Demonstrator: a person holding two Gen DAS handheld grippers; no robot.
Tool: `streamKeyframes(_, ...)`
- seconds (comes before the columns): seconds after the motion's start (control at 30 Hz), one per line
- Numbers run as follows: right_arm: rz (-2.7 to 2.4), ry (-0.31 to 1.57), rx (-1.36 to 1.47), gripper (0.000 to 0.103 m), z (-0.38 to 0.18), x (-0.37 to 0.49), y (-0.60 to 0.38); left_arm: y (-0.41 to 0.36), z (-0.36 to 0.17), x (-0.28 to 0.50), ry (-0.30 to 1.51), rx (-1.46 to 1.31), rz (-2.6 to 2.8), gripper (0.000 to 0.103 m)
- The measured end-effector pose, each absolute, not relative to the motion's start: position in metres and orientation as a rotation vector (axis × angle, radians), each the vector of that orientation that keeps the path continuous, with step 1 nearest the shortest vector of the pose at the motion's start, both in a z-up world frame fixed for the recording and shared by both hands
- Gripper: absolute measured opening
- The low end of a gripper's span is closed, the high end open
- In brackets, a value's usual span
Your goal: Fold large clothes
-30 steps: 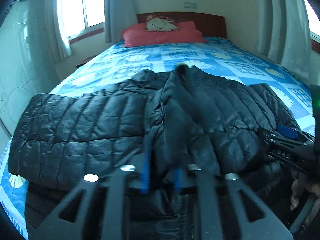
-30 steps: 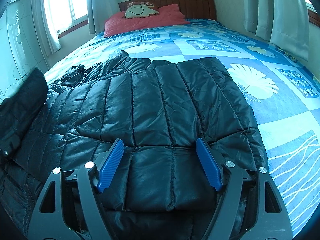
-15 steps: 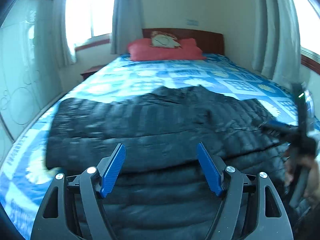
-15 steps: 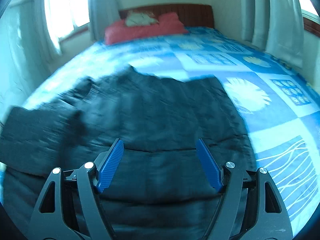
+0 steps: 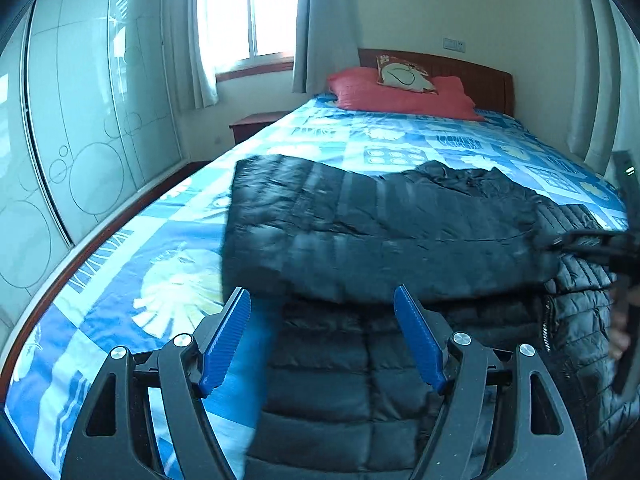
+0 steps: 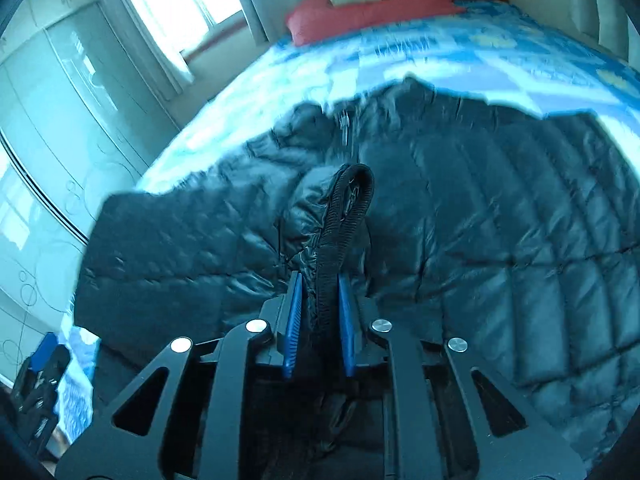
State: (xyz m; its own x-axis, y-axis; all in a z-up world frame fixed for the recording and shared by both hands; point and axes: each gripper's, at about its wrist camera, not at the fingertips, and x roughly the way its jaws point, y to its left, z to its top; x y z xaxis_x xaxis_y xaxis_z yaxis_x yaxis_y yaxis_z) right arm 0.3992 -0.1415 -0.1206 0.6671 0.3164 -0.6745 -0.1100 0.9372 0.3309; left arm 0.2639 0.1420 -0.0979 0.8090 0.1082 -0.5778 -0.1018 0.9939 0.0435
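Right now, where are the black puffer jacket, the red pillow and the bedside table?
black puffer jacket (image 5: 380,232), left wrist view, folded-over quilted panel.
red pillow (image 5: 400,96), left wrist view, its front face.
bedside table (image 5: 256,122), left wrist view, its top.

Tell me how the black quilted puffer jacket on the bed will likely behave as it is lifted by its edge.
The black quilted puffer jacket will probably drape limply: the zipper edge pinched in the right gripper, whose jaws are closing, already curls over. Its shiny shell suggests it may slip from the pads. Puffy quilting hints it is light for its bulk, so it should lift easily.
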Motion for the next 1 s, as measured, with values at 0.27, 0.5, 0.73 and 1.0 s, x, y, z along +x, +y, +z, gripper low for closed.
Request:
streamKeyframes(0.27,0.045,0.725,0.214,0.015,-0.09,0.383,-0.235,0.155,-0.092,0.277,0.61,-0.041,0.11,0.073)
streamKeyframes(0.5,-0.071,0.809,0.214,0.015,-0.127,0.383,-0.293,0.148,-0.1,0.297,0.63,-0.019,0.115,0.073)
streamKeyframes(0.73,-0.069,0.854,0.219,0.046,-0.143,0.381,-0.299,0.148,-0.106,0.327,0.675,0.005,0.11,0.073)
streamKeyframes(1.0,-0.023,0.753,0.163,0.057,-0.119,0.389,-0.255,0.144,-0.109,0.372,0.665,0.049,0.126,0.073)
